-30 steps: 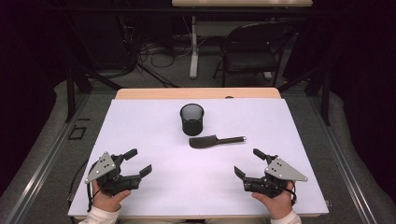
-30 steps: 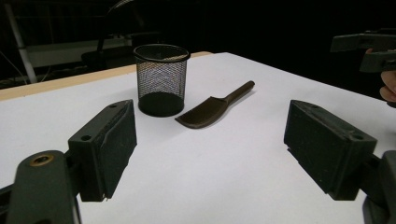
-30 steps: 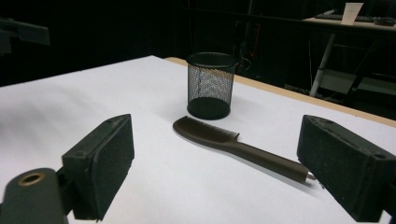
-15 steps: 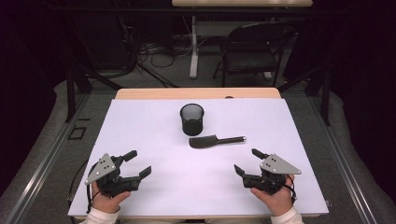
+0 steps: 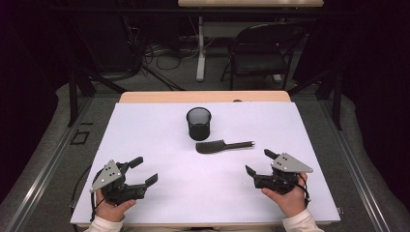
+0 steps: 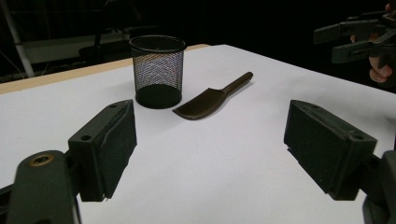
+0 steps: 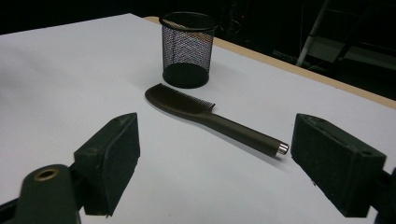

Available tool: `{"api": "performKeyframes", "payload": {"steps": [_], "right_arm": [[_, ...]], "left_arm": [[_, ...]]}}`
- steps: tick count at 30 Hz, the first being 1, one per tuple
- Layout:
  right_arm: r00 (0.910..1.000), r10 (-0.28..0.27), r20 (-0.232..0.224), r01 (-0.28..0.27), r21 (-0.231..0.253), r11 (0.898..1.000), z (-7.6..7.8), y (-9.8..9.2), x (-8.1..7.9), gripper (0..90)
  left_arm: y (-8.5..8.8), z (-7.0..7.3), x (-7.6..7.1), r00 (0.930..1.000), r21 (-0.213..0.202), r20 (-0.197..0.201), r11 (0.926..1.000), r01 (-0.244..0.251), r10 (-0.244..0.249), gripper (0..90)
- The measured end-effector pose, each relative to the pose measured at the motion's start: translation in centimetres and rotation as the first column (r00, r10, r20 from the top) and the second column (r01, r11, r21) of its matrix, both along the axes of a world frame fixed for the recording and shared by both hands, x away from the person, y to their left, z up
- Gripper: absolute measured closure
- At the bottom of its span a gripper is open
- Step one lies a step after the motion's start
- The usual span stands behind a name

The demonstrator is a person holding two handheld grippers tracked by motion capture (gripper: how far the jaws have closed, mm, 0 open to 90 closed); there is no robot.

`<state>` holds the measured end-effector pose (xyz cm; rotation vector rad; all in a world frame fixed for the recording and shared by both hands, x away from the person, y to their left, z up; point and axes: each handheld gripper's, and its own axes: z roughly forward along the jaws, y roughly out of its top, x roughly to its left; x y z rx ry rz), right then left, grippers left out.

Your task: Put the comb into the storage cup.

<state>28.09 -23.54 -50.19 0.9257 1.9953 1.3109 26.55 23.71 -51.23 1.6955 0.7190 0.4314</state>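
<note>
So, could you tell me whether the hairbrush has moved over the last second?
No. The hairbrush lies where it did, just in front of the mesh cup, handle pointing right.

A black mesh cup (image 5: 198, 123) is standing upright on the white table (image 5: 145, 130), well ahead of the left gripper (image 5: 146, 169) and the right gripper (image 5: 257, 162), roughly midway between them. A dark brush (image 5: 223, 145) is lying flat just on the grippers' side of the cup. Its head is sitting nearest the cup and its silver-tipped handle is pointing off toward the right gripper's side. Beyond the table's far wooden edge (image 5: 159, 96), a black folding chair (image 5: 261, 53) is standing and cables (image 5: 159, 50) are trailing over the floor.
</note>
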Motion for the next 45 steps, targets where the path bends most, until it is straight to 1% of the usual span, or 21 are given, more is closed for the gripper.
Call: {"api": "performKeyframes", "payload": {"steps": [2,5,8,10,13,15,19,20,22,25,26,27,28,29,31,33,36,38,40,43,45], "right_arm": [[0.9999,-0.002,0.011,0.003,-0.026,1.0,-0.1,0.1,0.2,18.0],[0.9999,0.012,0.011,-0.012,-0.061,0.998,-0.2,0.3,0.5,20.6],[0.9996,0.026,0.012,-0.024,-0.122,0.992,-0.4,0.7,0.9,21.6],[0.9996,0.027,0.001,-0.027,-0.144,0.989,-0.4,0.9,1.1,22.4],[0.9996,0.029,-0.006,-0.03,-0.167,0.986,-0.4,1.2,1.5,24.6],[0.9997,0.026,0.002,-0.025,-0.178,0.984,-0.4,1.3,1.6,25.6],[0.9992,0.04,0.008,-0.037,-0.203,0.979,-0.3,1.6,2.1,28.4],[0.999,0.044,0.0,-0.043,-0.209,0.977,-0.2,1.7,2.3,28.7],[0.9981,0.061,-0.014,-0.062,-0.22,0.974,-0.1,1.8,2.9,32.9],[0.9964,0.076,-0.037,-0.082,-0.237,0.968,0.1,2.0,3.7,33.6],[0.996,0.08,-0.039,-0.088,-0.249,0.965,0.2,2.1,4.0,33.8],[0.9969,0.074,-0.027,-0.079,-0.264,0.961,0.2,2.2,4.3,33.9],[0.9969,0.075,-0.024,-0.079,-0.29,0.954,0.2,2.4,4.5,33.9],[0.9965,0.08,-0.022,-0.083,-0.304,0.949,0.3,2.5,4.7,34.3],[0.9952,0.091,-0.035,-0.098,-0.319,0.943,0.4,2.7,5.1,35.4],[0.9937,0.103,-0.044,-0.112,-0.348,0.931,0.7,3.0,5.6,35.4],[0.9906,0.12,-0.064,-0.136,-0.375,0.917,1.0,3.4,6.2,35.8],[0.9899,0.13,-0.058,-0.142,-0.403,0.904,1.2,3.6,6.4,36.3],[0.9896,0.134,-0.053,-0.143,-0.441,0.886,1.5,3.9,6.7,36.4],[0.9889,0.135,-0.063,-0.149,-0.471,0.869,1.9,4.2,7.0,36.5],[0.987,0.15,-0.056,-0.158,-0.499,0.852,2.1,4.4,7.1,37.7]], "left_arm": [[0.0,0.0,0.0,1.0,-0.002,-0.002,1.0,-0.002,0.002,17.3],[0.1,-0.1,0.2,1.0,-0.006,-0.004,1.0,-0.006,0.006,17.3],[0.1,-0.2,0.3,0.9998,-0.003,-0.017,1.0,-0.005,0.005,17.3],[0.0,-0.3,0.3,0.9998,-0.004,-0.018,1.0,-0.007,0.006,17.3],[0.1,-0.3,0.2,0.9998,-0.007,-0.018,1.0,-0.002,0.002,17.3],[0.1,-0.3,0.1,0.9998,-0.002,-0.019,1.0,-0.006,0.006,17.3],[0.2,-0.3,0.0,0.9997,-0.009,-0.019,0.9999,-0.014,0.014,17.3],[0.2,-0.3,0.0,0.9997,-0.014,-0.016,0.9998,-0.017,0.017,17.3],[0.2,-0.2,-0.1,0.9997,-0.016,-0.013,0.9997,-0.018,0.018,17.3],[0.2,-0.2,-0.1,0.9998,-0.014,-0.012,0.9998,-0.017,0.017,17.3],[0.2,-0.2,-0.1,0.9998,-0.012,-0.011,0.9998,-0.016,0.016,17.3],[0.2,-0.2,-0.1,0.9999,-0.014,-0.01,0.9998,-0.012,0.012,17.3],[0.2,-0.2,-0.1,0.9999,-0.009,-0.012,0.9999,-0.009,0.009,17.3],[0.2,-0.2,-0.1,0.9999,-0.009,-0.011,0.9999,-0.009,0.009,17.3],[0.2,-0.2,-0.1,0.9999,-0.009,-0.011,0.9999,-0.008,0.008,17.3],[0.1,-0.2,-0.1,0.9998,-0.006,-0.009,0.9998,-0.019,0.019,17.3],[0.1,-0.2,-0.1,0.9999,-0.006,-0.01,0.9999,-0.012,0.012,17.3],[0.1,-0.2,-0.2,0.9999,-0.004,-0.01,0.9999,-0.012,0.012,17.3],[0.1,-0.2,-0.2,0.9999,-0.002,-0.009,0.9999,-0.011,0.011,17.3],[0.1,-0.2,-0.2,0.9999,-0.001,-0.009,0.9999,-0.01,0.01,17.3],[0.1,-0.2,-0.2,0.9999,-0.002,-0.01,1.0,-0.009,0.009,17.3]]}}
